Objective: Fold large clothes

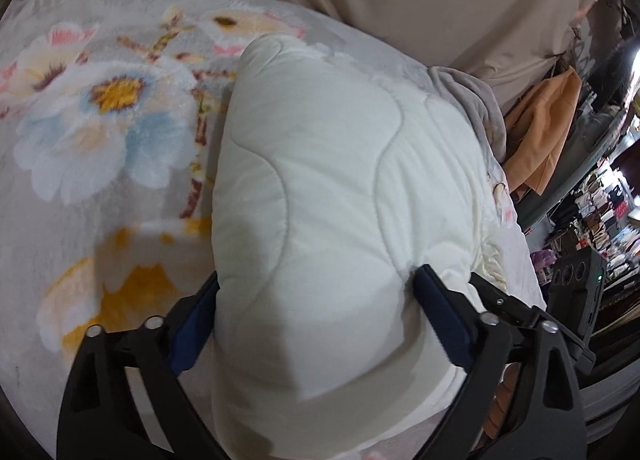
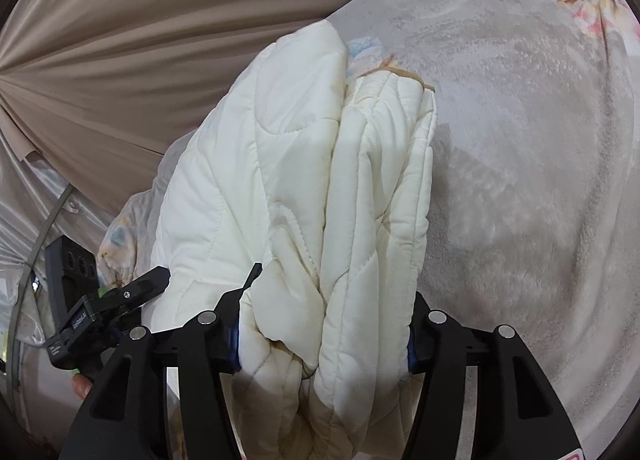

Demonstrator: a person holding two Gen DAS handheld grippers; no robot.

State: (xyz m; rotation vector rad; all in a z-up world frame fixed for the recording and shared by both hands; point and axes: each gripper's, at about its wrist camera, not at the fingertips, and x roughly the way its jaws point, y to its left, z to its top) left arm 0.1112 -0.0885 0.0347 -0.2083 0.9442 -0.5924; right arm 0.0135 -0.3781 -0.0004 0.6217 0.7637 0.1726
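A thick white quilted garment (image 1: 320, 188), folded into a bundle, lies on a floral plush blanket (image 1: 100, 120). My left gripper (image 1: 320, 276) straddles its near end, and both blue pads (image 1: 440, 312) press into the padding from either side. In the right wrist view the same bundle (image 2: 288, 180) shows its stacked layered edges. My right gripper (image 2: 326, 320) is shut on those layers, squeezing them between its fingers. The left gripper's tip (image 2: 148, 280) shows at the bundle's left side, and the right gripper's arm (image 1: 500, 300) sits just right of the left one.
The grey floral blanket (image 2: 520, 180) covers the bed all round the bundle. A beige curtain (image 2: 120, 40) hangs behind. An orange garment (image 1: 548, 132) and cluttered shelves (image 1: 608, 212) stand beyond the bed's right edge. A hand (image 2: 80, 384) shows at lower left.
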